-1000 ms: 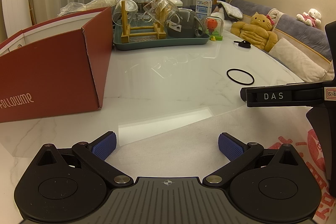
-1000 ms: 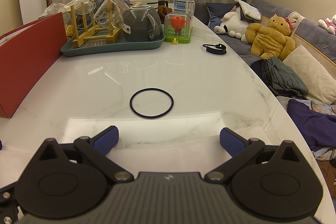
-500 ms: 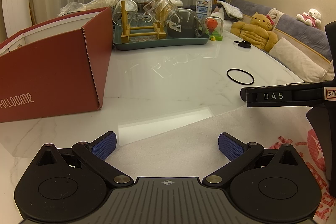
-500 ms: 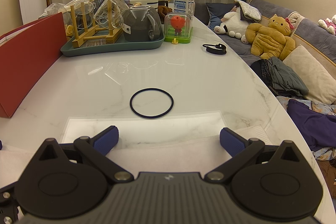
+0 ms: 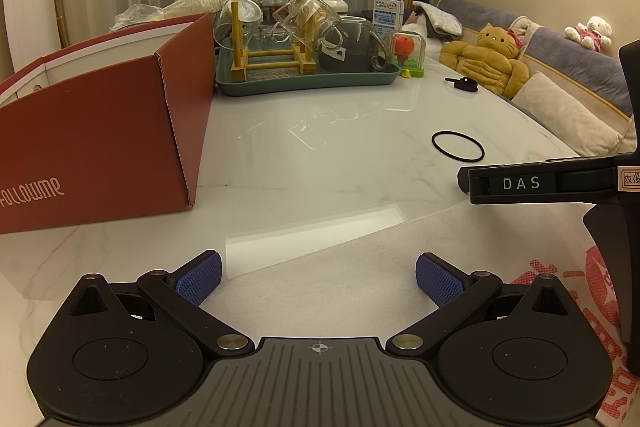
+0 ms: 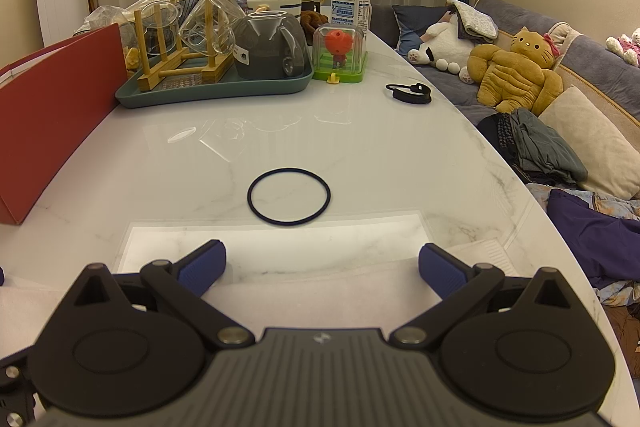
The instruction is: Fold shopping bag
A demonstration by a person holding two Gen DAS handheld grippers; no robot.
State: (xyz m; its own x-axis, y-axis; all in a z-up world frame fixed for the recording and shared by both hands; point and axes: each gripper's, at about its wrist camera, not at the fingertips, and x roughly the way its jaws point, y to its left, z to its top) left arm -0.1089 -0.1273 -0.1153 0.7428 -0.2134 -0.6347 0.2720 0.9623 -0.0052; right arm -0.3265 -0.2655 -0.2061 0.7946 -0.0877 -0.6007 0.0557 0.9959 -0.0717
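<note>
A white shopping bag (image 5: 360, 279) with red print on its right part lies flat on the marble table near the front edge. My left gripper (image 5: 318, 277) hovers over its left part, open, with nothing between the blue pads. Seen from the right wrist, the same bag (image 6: 320, 301) lies under my right gripper (image 6: 322, 269), which is also open and holds nothing. The right gripper's black body, marked DAS (image 5: 560, 183), shows at the right edge of the left wrist view.
A red cardboard box (image 5: 96, 139) stands at the left. A thin black ring (image 6: 289, 196) lies on the table ahead. Further back are a teal tray (image 6: 216, 89) with glassware, a milk carton (image 6: 350, 7) and a toy dome (image 6: 340, 53). A sofa (image 6: 560, 87) with plush toys runs along the right.
</note>
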